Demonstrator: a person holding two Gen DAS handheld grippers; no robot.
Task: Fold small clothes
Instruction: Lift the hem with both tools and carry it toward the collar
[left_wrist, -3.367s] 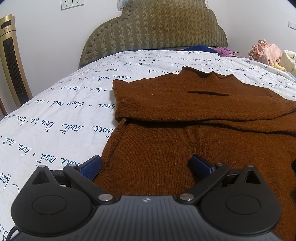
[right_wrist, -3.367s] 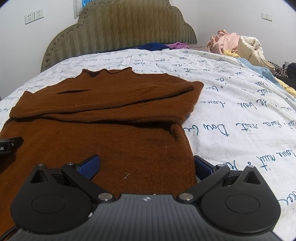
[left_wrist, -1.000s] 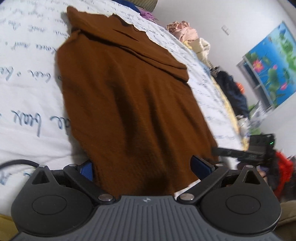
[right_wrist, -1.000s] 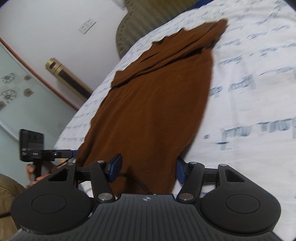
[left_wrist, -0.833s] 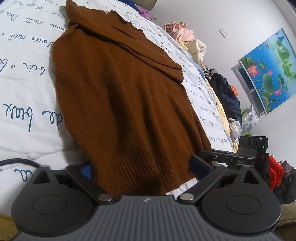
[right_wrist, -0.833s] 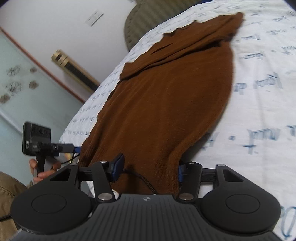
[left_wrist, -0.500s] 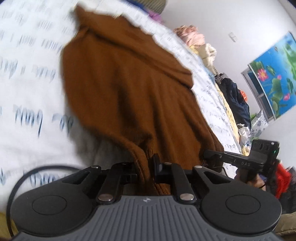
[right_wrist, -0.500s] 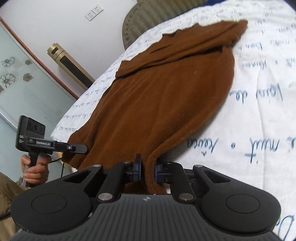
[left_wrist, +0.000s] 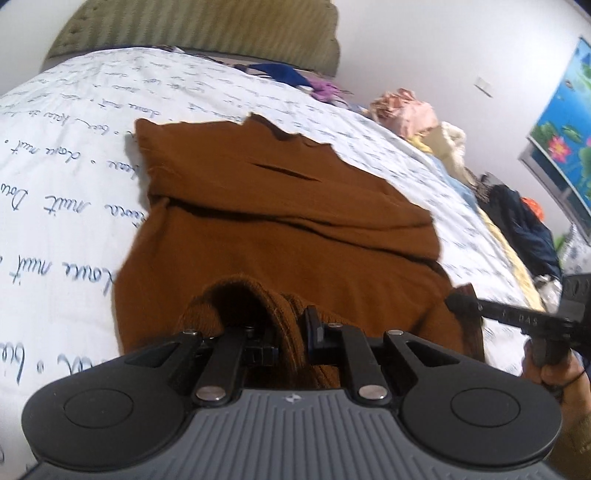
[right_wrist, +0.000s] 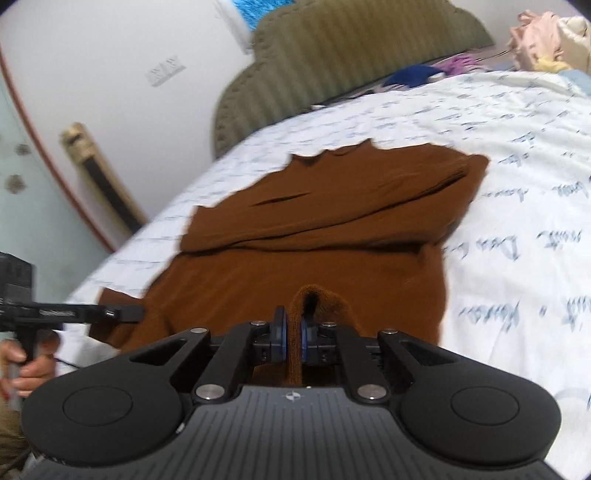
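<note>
A brown knit sweater (left_wrist: 280, 236) lies on the white bedsheet with its sleeves folded across the chest; it also shows in the right wrist view (right_wrist: 325, 236). My left gripper (left_wrist: 286, 332) is shut on the ribbed bottom hem at the sweater's left corner and holds it lifted above the body. My right gripper (right_wrist: 291, 334) is shut on the hem at the right corner, also lifted. Each gripper shows in the other's view, the right one (left_wrist: 461, 302) and the left one (right_wrist: 125, 314), at the sweater's bottom edge.
The bed has a white sheet with blue script (left_wrist: 55, 184) and an olive padded headboard (right_wrist: 351, 55). Loose clothes are piled at the far right of the bed (left_wrist: 406, 110). A tower heater (right_wrist: 99, 177) stands by the left wall.
Both grippers closed on the bottom hem corners, then lifted them and carried them up over the sweater's body toward the collar. The views now look along the bed toward the headboard.
</note>
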